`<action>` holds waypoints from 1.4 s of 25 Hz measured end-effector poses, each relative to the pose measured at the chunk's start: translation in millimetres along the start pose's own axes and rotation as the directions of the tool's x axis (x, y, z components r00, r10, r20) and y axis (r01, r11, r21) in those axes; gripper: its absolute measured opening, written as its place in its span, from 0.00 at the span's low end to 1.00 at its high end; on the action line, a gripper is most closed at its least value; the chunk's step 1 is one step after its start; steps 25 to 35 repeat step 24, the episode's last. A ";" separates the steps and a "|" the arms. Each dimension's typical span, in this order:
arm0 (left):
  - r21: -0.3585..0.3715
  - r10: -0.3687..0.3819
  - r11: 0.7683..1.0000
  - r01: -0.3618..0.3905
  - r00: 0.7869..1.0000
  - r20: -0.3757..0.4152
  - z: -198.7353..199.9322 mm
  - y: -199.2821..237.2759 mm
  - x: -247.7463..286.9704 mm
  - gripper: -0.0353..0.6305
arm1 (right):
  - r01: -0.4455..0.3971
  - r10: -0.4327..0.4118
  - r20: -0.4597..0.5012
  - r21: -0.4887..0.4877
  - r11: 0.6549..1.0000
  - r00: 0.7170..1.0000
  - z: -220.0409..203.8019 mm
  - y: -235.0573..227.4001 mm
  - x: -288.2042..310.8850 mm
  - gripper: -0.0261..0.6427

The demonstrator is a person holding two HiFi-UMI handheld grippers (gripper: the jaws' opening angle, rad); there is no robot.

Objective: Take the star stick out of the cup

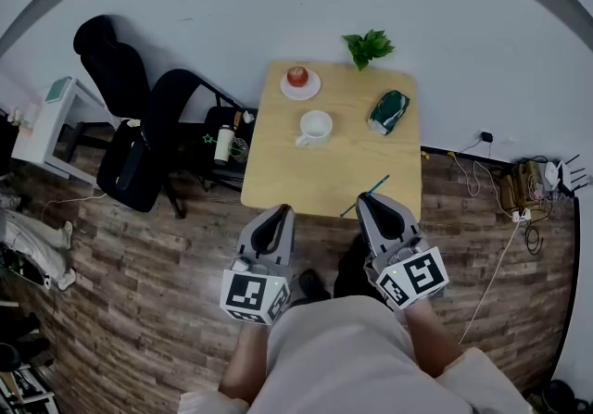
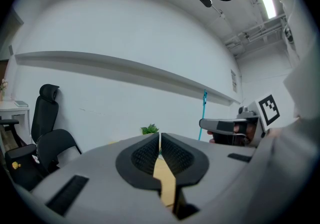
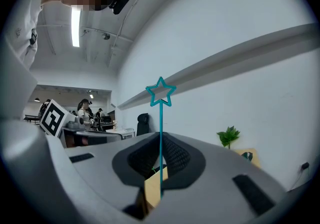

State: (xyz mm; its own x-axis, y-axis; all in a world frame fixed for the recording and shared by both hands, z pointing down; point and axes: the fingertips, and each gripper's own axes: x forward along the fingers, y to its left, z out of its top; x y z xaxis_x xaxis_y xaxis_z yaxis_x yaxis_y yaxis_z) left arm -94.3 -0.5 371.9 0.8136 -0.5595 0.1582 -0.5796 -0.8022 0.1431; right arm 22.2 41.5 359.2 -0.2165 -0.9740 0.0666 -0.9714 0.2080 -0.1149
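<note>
Right gripper: pinching the star stick; the teal shaft rises between the jaws, with the star on top.
Star stick, place: out of the cup, slanting over the bench's near edge towards the near right corner.
Left gripper: jaws pressed together on nothing, at the near edge, beside the right one.
Cup: white, about mid-bench.
Plate: by the far edge, carrying an apple.
Plant: at the far edge, right of the plate.
Green pouch: by the right edge.
</note>
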 end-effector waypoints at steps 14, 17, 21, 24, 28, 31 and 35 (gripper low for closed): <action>0.003 -0.006 1.000 0.006 1.000 -0.008 -1.4 -4.7 1.5 0.08 | 0.003 -0.003 0.002 0.010 1.000 1.000 -0.7 -4.4 -2.9 0.06; 0.002 -0.005 1.000 0.005 1.000 -0.006 -1.1 -7.2 1.6 0.08 | 0.003 -0.003 0.001 0.010 1.000 1.000 -0.7 -5.4 -5.2 0.06; 0.002 -0.006 1.000 0.006 1.000 -0.008 -2.3 -8.9 1.8 0.08 | 0.003 -0.003 0.003 0.012 1.000 1.000 -1.0 -5.9 -6.9 0.06; -0.001 -0.002 1.000 0.002 1.000 -0.013 -4.2 -7.7 2.1 0.08 | 0.001 -0.001 0.000 0.017 1.000 1.000 -1.9 -5.9 -6.0 0.06; -0.001 -0.002 1.000 0.002 1.000 -0.013 -4.2 -7.7 2.1 0.08 | 0.001 -0.001 0.000 0.017 1.000 1.000 -1.9 -5.9 -6.0 0.06; -0.001 -0.002 1.000 0.002 1.000 -0.013 -4.2 -7.7 2.1 0.08 | 0.001 -0.001 0.000 0.017 1.000 1.000 -1.9 -5.9 -6.0 0.06; -0.001 -0.002 1.000 0.002 1.000 -0.013 -4.2 -7.7 2.1 0.08 | 0.001 -0.001 0.000 0.017 1.000 1.000 -1.9 -5.9 -6.0 0.06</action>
